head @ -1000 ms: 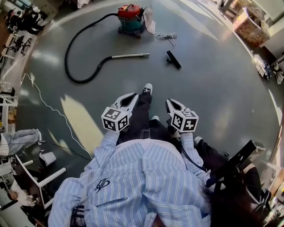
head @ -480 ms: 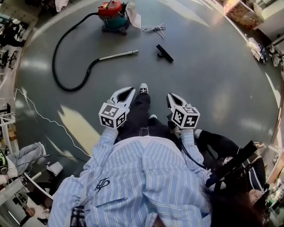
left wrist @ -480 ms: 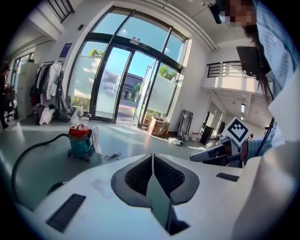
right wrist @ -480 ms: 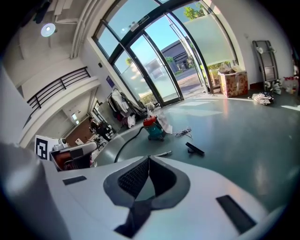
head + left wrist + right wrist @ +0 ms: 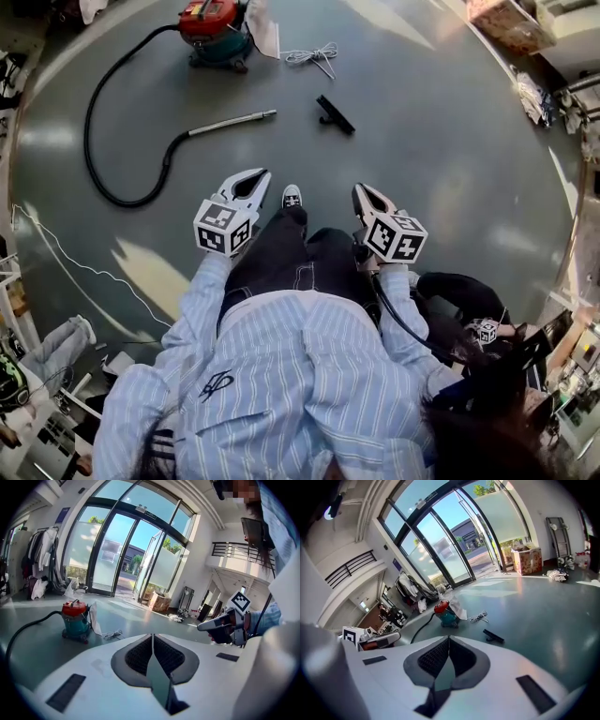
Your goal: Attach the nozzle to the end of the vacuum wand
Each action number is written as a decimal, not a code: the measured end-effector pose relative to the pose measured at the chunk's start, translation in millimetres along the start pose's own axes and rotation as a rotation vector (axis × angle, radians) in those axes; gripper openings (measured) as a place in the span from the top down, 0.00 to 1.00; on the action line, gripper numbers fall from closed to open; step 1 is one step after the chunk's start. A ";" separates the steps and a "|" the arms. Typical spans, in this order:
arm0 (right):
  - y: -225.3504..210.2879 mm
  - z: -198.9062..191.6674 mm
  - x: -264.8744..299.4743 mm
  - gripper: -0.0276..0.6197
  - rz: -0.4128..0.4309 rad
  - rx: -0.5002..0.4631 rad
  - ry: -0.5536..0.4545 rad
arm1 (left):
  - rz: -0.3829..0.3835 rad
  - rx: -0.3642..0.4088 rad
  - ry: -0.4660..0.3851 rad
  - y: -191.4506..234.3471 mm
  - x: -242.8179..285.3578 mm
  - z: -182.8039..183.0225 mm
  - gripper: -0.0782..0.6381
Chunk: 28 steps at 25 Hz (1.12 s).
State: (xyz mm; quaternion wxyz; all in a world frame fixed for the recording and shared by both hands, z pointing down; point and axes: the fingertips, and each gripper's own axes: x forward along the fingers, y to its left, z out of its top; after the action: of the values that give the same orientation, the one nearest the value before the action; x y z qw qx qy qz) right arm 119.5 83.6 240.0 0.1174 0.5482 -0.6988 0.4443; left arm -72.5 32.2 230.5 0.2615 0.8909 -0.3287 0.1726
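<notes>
The black floor nozzle (image 5: 335, 114) lies on the grey floor ahead, also seen in the right gripper view as the nozzle (image 5: 493, 636). The silver wand (image 5: 232, 122) lies to its left, joined to a black hose (image 5: 103, 141) that runs to the red and teal vacuum (image 5: 212, 28), which appears as the vacuum (image 5: 75, 620) in the left gripper view. My left gripper (image 5: 255, 178) and right gripper (image 5: 362, 193) are held in front of the person's body, well short of both parts. Both are shut with nothing between the jaws.
A coiled white cord (image 5: 312, 56) lies beside the vacuum. A thin white cable (image 5: 84, 267) crosses the floor at left. Boxes and clutter (image 5: 511, 23) line the far right edge. The person's legs and a shoe (image 5: 292, 196) are between the grippers.
The person has walked forward: the wand, nozzle and vacuum have shifted up and left in the head view. Both grippers moved along with the body and stayed shut.
</notes>
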 end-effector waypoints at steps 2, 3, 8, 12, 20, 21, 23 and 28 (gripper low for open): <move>-5.6 22.8 11.1 0.95 -0.021 0.006 -0.015 | -0.007 0.009 0.016 14.1 15.1 12.9 0.87; -8.1 31.4 16.0 0.95 -0.028 0.007 -0.016 | -0.009 0.006 0.025 19.5 20.9 16.5 0.87; -20.4 59.0 41.1 0.95 -0.025 0.021 0.011 | 0.004 -0.044 0.080 41.5 46.4 22.7 0.87; -39.8 68.0 59.2 0.95 -0.004 0.024 0.076 | 0.083 -0.093 0.073 52.0 59.1 32.1 0.87; -87.8 81.9 109.5 0.95 0.060 -0.027 0.168 | 0.230 -0.206 0.071 76.0 70.7 20.2 0.87; -95.8 84.6 118.8 0.95 0.058 -0.030 0.171 | 0.230 -0.218 0.082 80.8 75.0 16.9 0.87; -109.0 88.1 136.7 0.95 0.061 -0.037 0.178 | 0.230 -0.227 0.109 91.3 84.4 10.4 0.87; -129.2 86.7 191.9 0.95 0.119 -0.101 0.192 | 0.234 -0.127 0.190 136.0 127.6 -8.2 0.87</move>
State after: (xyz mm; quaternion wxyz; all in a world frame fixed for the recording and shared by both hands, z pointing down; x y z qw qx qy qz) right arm 188.7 -109.0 378.4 0.1848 0.4541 -0.7370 0.4653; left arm -73.1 -114.3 346.2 0.3250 0.8080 -0.4143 0.2641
